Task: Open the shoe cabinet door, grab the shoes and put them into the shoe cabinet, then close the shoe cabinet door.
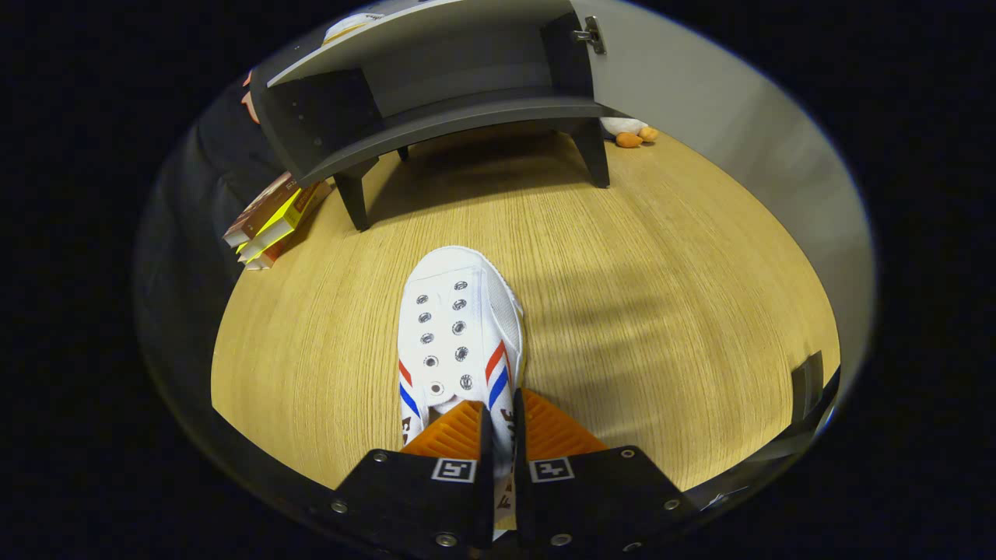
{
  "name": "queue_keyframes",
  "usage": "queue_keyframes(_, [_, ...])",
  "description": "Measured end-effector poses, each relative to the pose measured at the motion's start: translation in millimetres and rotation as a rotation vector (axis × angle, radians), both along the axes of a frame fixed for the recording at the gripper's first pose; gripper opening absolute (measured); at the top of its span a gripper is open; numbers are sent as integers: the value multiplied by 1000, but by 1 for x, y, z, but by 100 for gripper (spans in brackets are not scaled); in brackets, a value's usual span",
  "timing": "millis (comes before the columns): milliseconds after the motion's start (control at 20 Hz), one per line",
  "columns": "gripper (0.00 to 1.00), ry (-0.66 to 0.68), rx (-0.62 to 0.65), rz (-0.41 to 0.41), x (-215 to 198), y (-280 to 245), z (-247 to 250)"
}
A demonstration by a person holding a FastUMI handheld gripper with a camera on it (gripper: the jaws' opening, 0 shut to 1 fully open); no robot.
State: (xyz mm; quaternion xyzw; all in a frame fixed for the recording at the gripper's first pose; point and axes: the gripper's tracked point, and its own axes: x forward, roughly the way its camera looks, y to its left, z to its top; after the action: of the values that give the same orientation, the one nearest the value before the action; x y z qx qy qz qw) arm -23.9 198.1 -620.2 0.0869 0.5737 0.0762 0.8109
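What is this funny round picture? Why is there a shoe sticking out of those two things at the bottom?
A person is holding a tool called a gripper. It has two fingers that pinch, like tongs. A small camera rides on the tool and looks forward along the fingers, so they show at the bottom. Its lens bends things, which makes the picture round.

The fingers are pinched on the side wall of a white shoe with red and blue stripes. Its toe points away from the camera.

Beyond the shoe stands a dark shoe cabinet on short legs, on a wooden surface. Its door is swung open, so the shoe can go inside.

Some books lie beside the cabinet, and a soft toy sits behind it by the door.
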Motion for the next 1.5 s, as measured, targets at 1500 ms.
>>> queue_keyframes(1500, [2, -223, -32, -147, 97, 14, 212])
